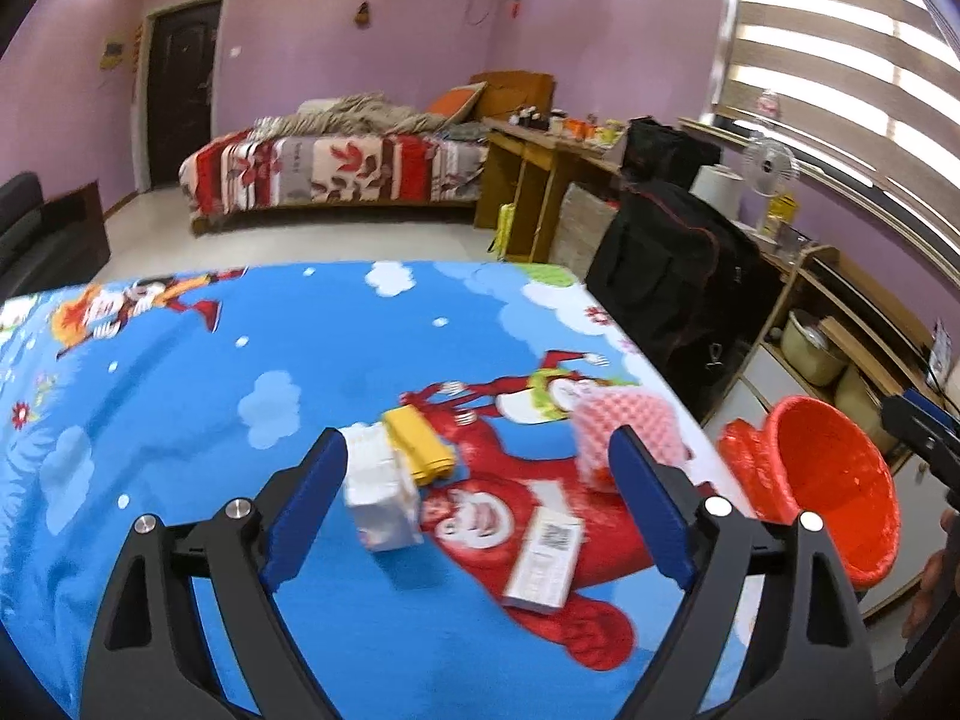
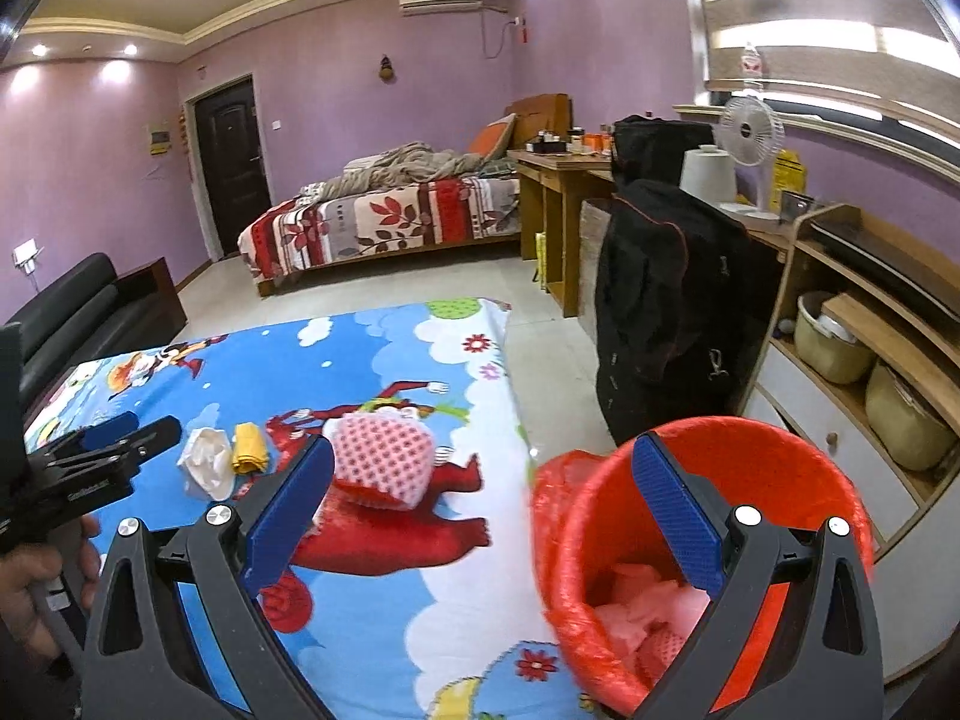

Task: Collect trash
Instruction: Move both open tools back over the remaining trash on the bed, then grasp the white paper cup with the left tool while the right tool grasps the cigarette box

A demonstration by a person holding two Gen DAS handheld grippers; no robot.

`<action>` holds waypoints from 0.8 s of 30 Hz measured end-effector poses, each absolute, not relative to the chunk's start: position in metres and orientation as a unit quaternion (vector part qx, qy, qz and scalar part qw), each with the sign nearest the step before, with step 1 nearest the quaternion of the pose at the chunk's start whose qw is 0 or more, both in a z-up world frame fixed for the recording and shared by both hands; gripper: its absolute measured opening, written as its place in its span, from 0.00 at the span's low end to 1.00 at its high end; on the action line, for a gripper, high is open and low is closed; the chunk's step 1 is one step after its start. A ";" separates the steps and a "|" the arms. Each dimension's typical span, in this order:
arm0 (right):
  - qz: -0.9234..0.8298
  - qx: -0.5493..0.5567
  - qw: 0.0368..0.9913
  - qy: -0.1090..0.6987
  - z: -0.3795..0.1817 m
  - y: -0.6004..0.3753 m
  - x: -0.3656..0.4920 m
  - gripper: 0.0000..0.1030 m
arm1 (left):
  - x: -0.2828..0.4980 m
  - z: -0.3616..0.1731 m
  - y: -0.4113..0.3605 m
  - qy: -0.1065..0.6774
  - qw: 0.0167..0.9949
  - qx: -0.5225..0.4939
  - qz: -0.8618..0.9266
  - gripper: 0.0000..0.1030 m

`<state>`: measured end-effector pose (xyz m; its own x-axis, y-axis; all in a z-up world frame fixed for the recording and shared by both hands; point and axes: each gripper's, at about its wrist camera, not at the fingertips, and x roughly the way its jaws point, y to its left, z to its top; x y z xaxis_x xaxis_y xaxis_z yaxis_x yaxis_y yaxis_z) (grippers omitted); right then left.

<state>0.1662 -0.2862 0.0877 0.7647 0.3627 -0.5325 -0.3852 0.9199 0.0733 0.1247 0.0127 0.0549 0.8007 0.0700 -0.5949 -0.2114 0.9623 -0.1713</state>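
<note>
On the blue cartoon tablecloth [image 1: 180, 396] lie a white crumpled packet [image 1: 384, 495], a yellow folded piece [image 1: 420, 444], a pink foam net [image 1: 630, 426] and a small white box with a QR code [image 1: 543, 561]. My left gripper [image 1: 480, 474] is open above them, the white packet by its left finger. A red bin [image 2: 708, 540] with a red liner stands beside the table's right edge, pink trash [image 2: 648, 606] inside. My right gripper [image 2: 486, 516] is open and empty, its right finger over the bin. The foam net [image 2: 381, 468], white packet [image 2: 207, 462] and yellow piece [image 2: 249, 447] also show there.
A black jacket on a chair [image 2: 666, 300] stands beyond the bin. A wooden shelf unit with baskets [image 2: 852, 354] is on the right. A bed [image 2: 384, 222], a desk [image 2: 558, 180] and a black sofa [image 2: 78, 312] are further off.
</note>
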 end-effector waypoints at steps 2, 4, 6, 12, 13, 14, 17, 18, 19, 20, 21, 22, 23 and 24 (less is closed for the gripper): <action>0.205 -0.022 0.937 0.282 0.087 -0.278 0.166 0.92 | 0.127 0.049 0.024 0.313 0.938 -0.126 0.077 0.83; 0.212 -0.025 0.934 0.286 0.084 -0.267 0.166 0.92 | 0.130 0.042 0.033 0.322 0.934 -0.132 0.078 0.83; 0.219 -0.031 0.931 0.290 0.081 -0.255 0.166 0.92 | 0.133 0.033 0.040 0.331 0.930 -0.137 0.080 0.83; 0.233 -0.043 0.921 0.311 0.065 -0.227 0.169 0.92 | 0.142 0.013 0.050 0.354 0.921 -0.143 0.080 0.82; 0.234 -0.042 0.918 0.316 0.062 -0.224 0.170 0.92 | 0.145 0.010 0.051 0.358 0.919 -0.143 0.081 0.82; 0.237 -0.041 0.915 0.324 0.057 -0.219 0.172 0.92 | 0.147 0.008 0.052 0.362 0.917 -0.143 0.082 0.82; 0.242 -0.047 0.908 0.339 0.045 -0.205 0.175 0.92 | 0.154 0.000 0.055 0.372 0.913 -0.145 0.081 0.77; 0.244 -0.050 0.905 0.344 0.041 -0.200 0.175 0.92 | 0.156 -0.003 0.057 0.375 0.912 -0.147 0.080 0.75; 0.246 -0.051 0.903 0.349 0.037 -0.197 0.175 0.92 | 0.158 -0.005 0.058 0.378 0.910 -0.148 0.080 0.74; 0.247 -0.053 0.901 0.354 0.033 -0.193 0.175 0.92 | 0.159 -0.006 0.060 0.380 0.909 -0.150 0.079 0.71; 0.248 -0.054 0.899 0.357 0.030 -0.189 0.174 0.92 | 0.161 -0.008 0.061 0.382 0.908 -0.151 0.078 0.69; 0.250 -0.054 0.897 0.360 0.028 -0.186 0.174 0.92 | 0.162 -0.009 0.062 0.383 0.908 -0.152 0.078 0.69; 0.252 -0.055 0.895 0.364 0.025 -0.182 0.174 0.92 | 0.164 -0.010 0.063 0.385 0.907 -0.152 0.077 0.67; 0.254 -0.057 0.893 0.367 0.022 -0.178 0.174 0.92 | 0.165 -0.010 0.062 0.386 0.907 -0.152 0.076 0.64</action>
<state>0.1741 -0.1780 0.0222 0.6018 0.4116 -0.6845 -0.4958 0.8644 0.0839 0.1647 0.0624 -0.0103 0.6903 0.0210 -0.7232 -0.2558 0.9421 -0.2169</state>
